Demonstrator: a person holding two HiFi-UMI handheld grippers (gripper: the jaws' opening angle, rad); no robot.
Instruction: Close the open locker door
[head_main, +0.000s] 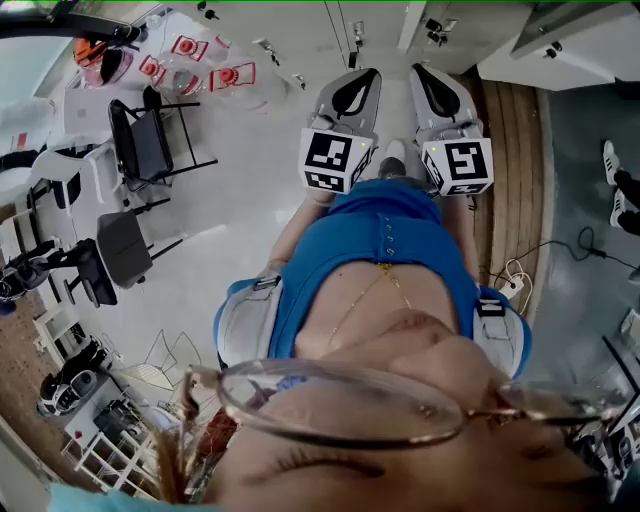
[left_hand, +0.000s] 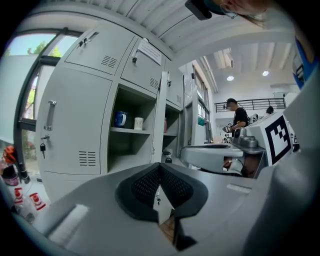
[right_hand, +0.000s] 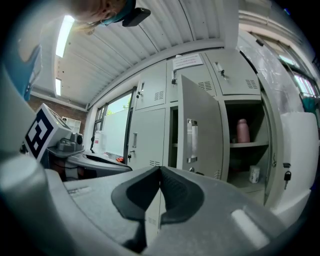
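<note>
Grey lockers (right_hand: 148, 132) fill the wall ahead. 1 open locker door (right_hand: 202, 125) stands swung outward, well apart from both tools. The left gripper (left_hand: 160, 166) and right gripper (right_hand: 160, 168) are each pressed together, empty (no grip needed). Recommended: push flat beside the handle (right_hand: 191, 140).

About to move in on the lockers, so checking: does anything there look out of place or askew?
Yes: one locker door stands swung out from the row while other doors sit flush, baring a pink bottle and a blue mug inside. Nothing looks spilled or damaged.
</note>
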